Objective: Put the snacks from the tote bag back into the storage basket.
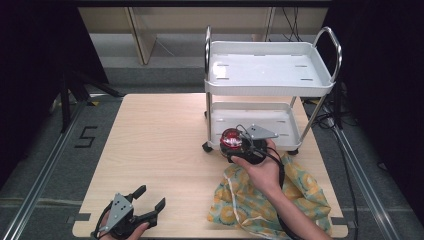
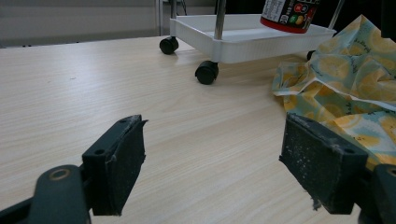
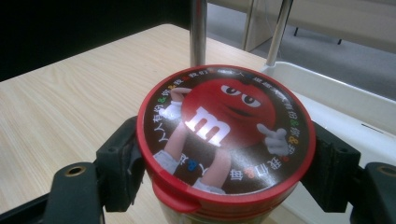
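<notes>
Evidently we are mid-carry, the right tool [image 3: 224,158] clenched on the red-lidded candy tub [image 3: 224,135] just before the cart's lower tray [image 3: 345,100]; next, ease forward over its rim; left tool [image 2: 212,163] gapes idle.

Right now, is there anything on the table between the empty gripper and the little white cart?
No. In the left gripper view, bare wooden table runs from the left gripper to the cart. The yellow cloth lies off to one side.
</notes>
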A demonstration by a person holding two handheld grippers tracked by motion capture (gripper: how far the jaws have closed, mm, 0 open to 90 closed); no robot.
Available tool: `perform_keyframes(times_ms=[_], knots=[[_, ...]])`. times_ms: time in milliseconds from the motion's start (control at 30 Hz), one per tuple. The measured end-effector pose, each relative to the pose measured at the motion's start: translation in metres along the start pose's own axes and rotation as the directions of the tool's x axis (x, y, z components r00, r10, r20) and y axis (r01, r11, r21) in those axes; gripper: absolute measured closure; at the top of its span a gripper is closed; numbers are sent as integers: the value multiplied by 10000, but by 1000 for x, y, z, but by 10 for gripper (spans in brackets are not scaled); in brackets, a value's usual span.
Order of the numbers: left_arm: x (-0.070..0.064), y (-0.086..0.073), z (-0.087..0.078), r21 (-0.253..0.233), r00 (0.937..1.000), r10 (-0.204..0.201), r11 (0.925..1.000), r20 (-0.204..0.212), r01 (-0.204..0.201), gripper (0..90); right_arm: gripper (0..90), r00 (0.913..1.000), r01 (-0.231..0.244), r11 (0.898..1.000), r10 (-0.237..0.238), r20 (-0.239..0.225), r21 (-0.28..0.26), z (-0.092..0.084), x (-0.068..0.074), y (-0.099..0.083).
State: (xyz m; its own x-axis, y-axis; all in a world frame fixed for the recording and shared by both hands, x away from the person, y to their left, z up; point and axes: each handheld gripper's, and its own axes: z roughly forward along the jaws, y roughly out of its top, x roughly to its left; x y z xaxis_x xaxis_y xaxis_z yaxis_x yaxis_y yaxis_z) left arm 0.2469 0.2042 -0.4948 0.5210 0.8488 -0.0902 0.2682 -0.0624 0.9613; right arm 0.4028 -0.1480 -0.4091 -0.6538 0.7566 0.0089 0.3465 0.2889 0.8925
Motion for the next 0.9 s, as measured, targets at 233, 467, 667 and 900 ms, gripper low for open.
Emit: perform_keyframes(times_ms=[233,467,667,900], knots=[[0,0,0,-14,10000,-14,10000,18,14,209,266,9997,158,9998,-160,157,96,3,1,2],[0,0,0,-62,9999,-120,9999,12,120,210,266,9999,157,9998,-158,63,76,6,-1,6],[1,0,1,-134,10000,39,9999,-28,-39,211,266,9999,162,9999,-163,40,19,7,-2,9],[0,0,0,-20,10000,2,10000,28,-2,212,266,9998,164,9998,-165,137,105,10,-3,8]])
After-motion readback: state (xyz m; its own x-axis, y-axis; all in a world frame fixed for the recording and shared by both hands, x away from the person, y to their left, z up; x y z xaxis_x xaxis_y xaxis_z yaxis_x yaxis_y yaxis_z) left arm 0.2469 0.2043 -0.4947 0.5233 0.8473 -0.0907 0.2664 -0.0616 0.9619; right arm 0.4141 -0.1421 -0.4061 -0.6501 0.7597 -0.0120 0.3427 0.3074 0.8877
